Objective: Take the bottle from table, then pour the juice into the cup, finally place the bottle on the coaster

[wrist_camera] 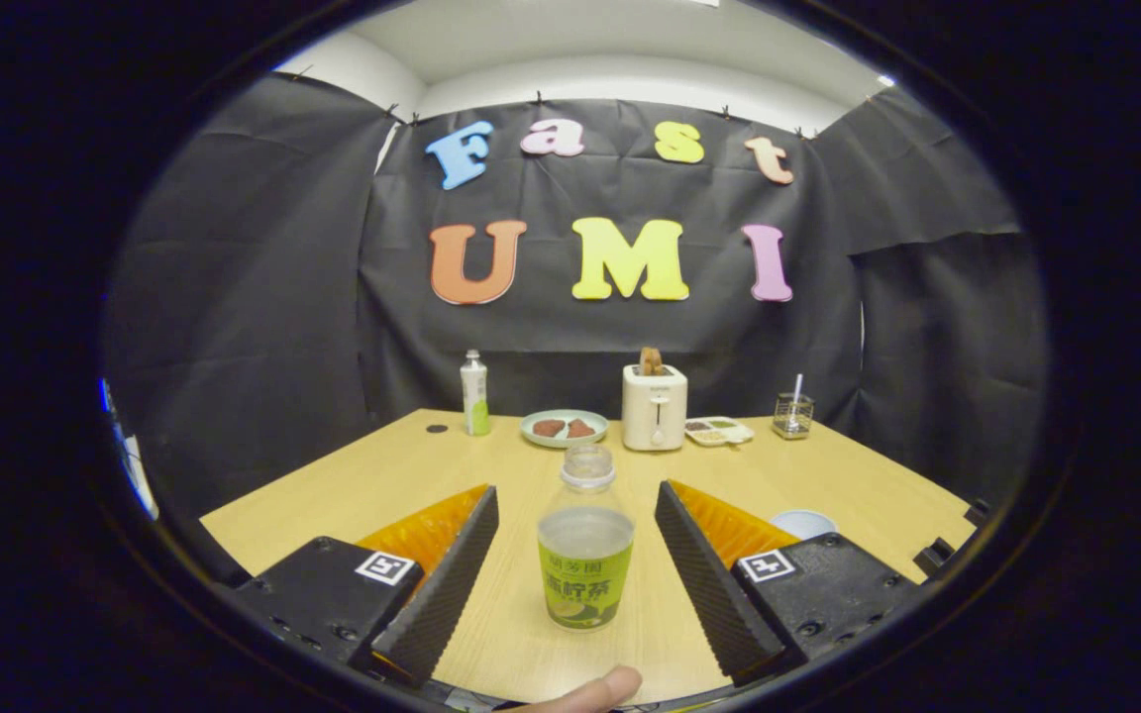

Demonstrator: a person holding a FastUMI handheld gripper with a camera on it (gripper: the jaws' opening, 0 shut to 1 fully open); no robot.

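Uncapped bottle [585, 555] upright on counter [412, 465], pale juice approx. two-thirds full, between spread fingers [442, 584] w/o contact, cup [804, 523] beside right finger, contents unclear, plate [564, 428] w/ brown pieces beyond.

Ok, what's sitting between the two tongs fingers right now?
In the gripper view, the juice bottle stands upright on the table between the open tongs, with a gap on each side; neither finger touches it.

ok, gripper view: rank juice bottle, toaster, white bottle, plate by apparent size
1. juice bottle, upright between the open gripper fingers, far nearer the camera, so inflated
2. toaster
3. white bottle and plate: close in apparent area, not ranking them
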